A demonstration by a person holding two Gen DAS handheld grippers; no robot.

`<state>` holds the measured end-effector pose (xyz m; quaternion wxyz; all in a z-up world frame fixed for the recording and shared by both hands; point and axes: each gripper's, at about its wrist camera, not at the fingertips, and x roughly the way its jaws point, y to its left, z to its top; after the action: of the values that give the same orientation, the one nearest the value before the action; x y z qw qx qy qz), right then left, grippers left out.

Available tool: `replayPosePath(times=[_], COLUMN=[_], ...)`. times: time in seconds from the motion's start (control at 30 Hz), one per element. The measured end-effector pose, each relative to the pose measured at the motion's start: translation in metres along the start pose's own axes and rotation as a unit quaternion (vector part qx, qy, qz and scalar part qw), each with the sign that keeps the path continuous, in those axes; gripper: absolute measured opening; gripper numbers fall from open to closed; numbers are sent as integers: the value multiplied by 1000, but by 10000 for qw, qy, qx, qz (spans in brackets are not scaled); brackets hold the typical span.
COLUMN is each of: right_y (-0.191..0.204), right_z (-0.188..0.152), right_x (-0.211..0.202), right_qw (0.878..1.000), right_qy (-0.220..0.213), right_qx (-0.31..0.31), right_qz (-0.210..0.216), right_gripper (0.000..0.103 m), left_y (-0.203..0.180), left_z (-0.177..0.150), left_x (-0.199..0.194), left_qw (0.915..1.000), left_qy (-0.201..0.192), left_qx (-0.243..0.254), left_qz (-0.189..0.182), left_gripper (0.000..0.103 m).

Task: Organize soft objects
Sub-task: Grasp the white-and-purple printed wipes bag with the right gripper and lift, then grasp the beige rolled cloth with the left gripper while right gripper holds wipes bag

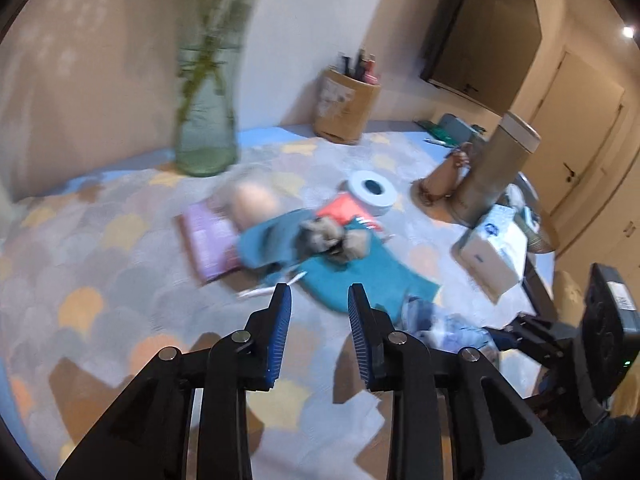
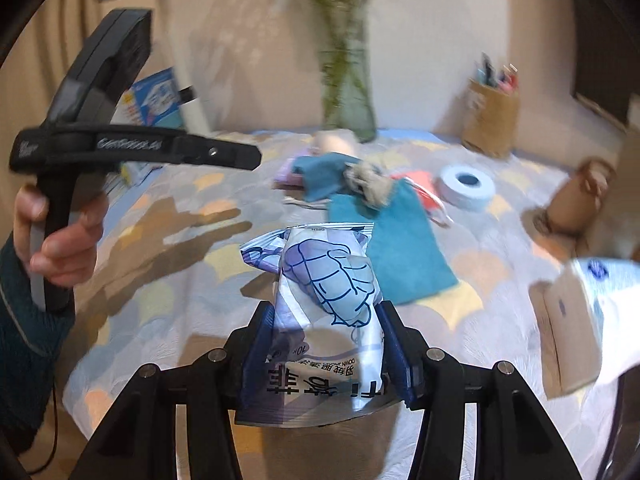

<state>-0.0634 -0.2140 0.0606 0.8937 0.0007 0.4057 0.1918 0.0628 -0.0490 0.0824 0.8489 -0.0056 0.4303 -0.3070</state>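
Note:
My right gripper (image 2: 326, 316) is shut on a blue-and-white wipes pack (image 2: 328, 300) and holds it above the table; the pack also shows in the left wrist view (image 1: 436, 320). My left gripper (image 1: 318, 300) is open and empty above the table, just short of a teal cloth (image 1: 356, 276). A second teal cloth (image 1: 268, 240) lies folded behind it, with a grey-brown plush toy (image 1: 332, 238) on top. A red pouch (image 1: 344, 212) lies beside the plush. In the right wrist view the cloth (image 2: 400, 248), plush (image 2: 368, 182) and pouch (image 2: 420, 188) lie beyond the pack.
A glass vase (image 1: 206, 120), a pen holder (image 1: 346, 104), a tape roll (image 1: 372, 196), a purple book (image 1: 210, 240), a pink ball (image 1: 254, 202), a tissue box (image 1: 492, 252), a metal flask (image 1: 496, 172) and a brown mug (image 1: 440, 180) stand on the patterned tablecloth (image 1: 100, 260).

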Motion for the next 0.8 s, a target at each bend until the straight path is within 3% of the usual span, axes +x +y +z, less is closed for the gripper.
replayPosePath(times=[0.1, 0.17, 0.3, 0.43, 0.53, 0.6, 0.8], right_y=[-17, -28, -45, -57, -55, -52, -57], right_z=[-5, -7, -11, -14, -14, -14, -14], right_x=[2, 6, 8, 10, 11, 11, 12], right_qw=[9994, 9987, 9974, 9949, 9949, 9957, 9948], right_qy=[7, 29, -62, -71, -50, -39, -96], right_qx=[353, 496, 720, 974, 973, 899, 972], right_qz=[-28, -59, 7, 248, 260, 209, 303], right_gripper=[51, 51, 51, 52, 52, 53, 52], left_y=[-14, -18, -3, 5, 1, -1, -7], left_z=[11, 19, 31, 32, 31, 29, 18], left_x=[25, 45, 81, 100, 107, 105, 54], left_qw=[9993, 9971, 9900, 9828, 9836, 9840, 9885], left_qy=[304, 486, 587, 514, 354, 290, -125], left_qx=[-15, -289, -1262, -1770, -1764, -1752, -1507], left_qz=[-234, -507, -215, -128, 116, 157, 7], left_gripper=[34, 41, 43, 43, 38, 18, 18])
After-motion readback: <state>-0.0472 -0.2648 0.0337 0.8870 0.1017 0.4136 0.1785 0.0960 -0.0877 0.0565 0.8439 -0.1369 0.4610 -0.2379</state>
